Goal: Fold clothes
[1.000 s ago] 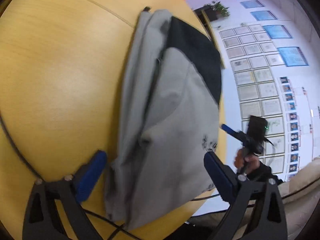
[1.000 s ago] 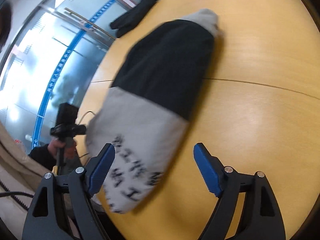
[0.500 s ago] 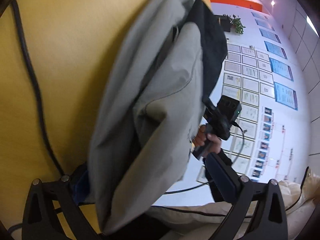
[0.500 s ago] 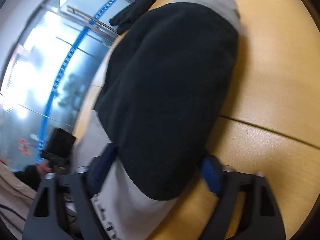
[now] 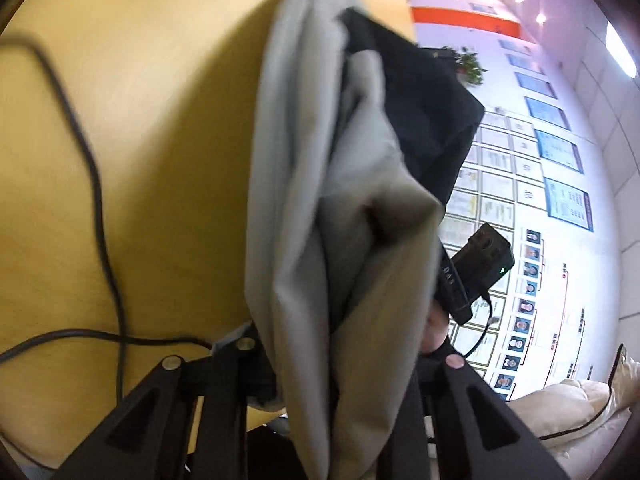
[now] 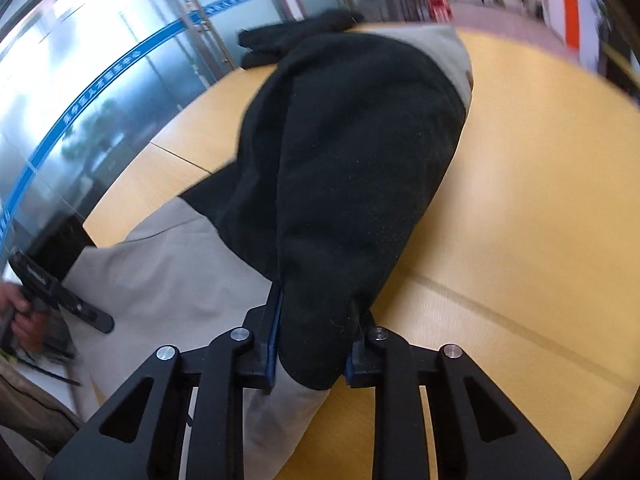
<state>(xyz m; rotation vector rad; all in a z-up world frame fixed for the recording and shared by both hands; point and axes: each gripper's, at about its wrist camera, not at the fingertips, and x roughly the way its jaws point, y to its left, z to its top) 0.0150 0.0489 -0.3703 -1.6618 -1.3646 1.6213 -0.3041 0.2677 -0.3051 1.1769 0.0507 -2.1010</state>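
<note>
Our left gripper (image 5: 344, 364) and right gripper (image 6: 312, 356) have just closed, fingers pinching the grey-and-black jacket (image 6: 360, 168) over the wooden worktop (image 6: 540, 200).

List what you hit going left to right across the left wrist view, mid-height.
black cable on the wooden table → grey-and-black garment clamped in the left gripper → right gripper, the other handheld unit → wall of framed certificates
</note>
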